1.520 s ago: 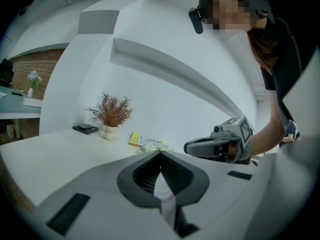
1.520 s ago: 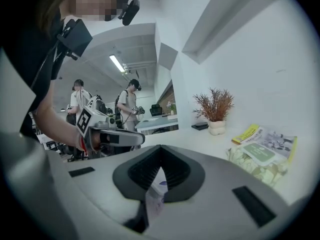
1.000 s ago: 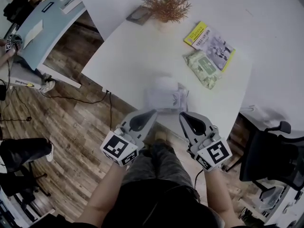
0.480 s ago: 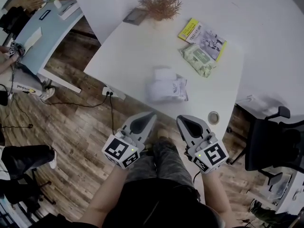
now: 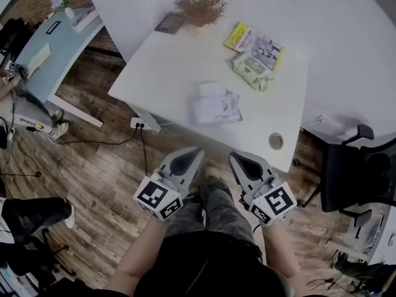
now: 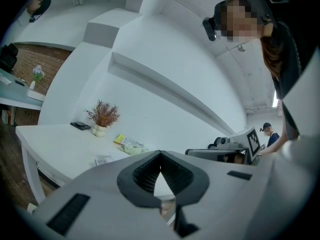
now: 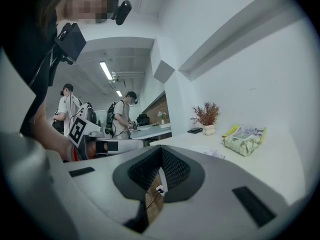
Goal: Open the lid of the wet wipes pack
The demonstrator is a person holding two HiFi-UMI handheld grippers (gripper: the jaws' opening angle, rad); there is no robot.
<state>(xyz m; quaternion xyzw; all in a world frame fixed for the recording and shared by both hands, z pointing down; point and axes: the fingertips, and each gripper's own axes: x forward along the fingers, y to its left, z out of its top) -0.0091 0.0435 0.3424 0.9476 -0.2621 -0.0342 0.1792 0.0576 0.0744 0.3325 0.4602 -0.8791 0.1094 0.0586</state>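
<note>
A white table (image 5: 167,60) stands over wood flooring. At lower centre of the head view, the forearms hold the left gripper (image 5: 193,154) and right gripper (image 5: 237,159) side by side, short of the table's near edge, jaws together on nothing. The wet wipes pack (image 5: 249,70) lies well beyond them, upper right of centre, against a yellow booklet (image 5: 255,42).
</note>
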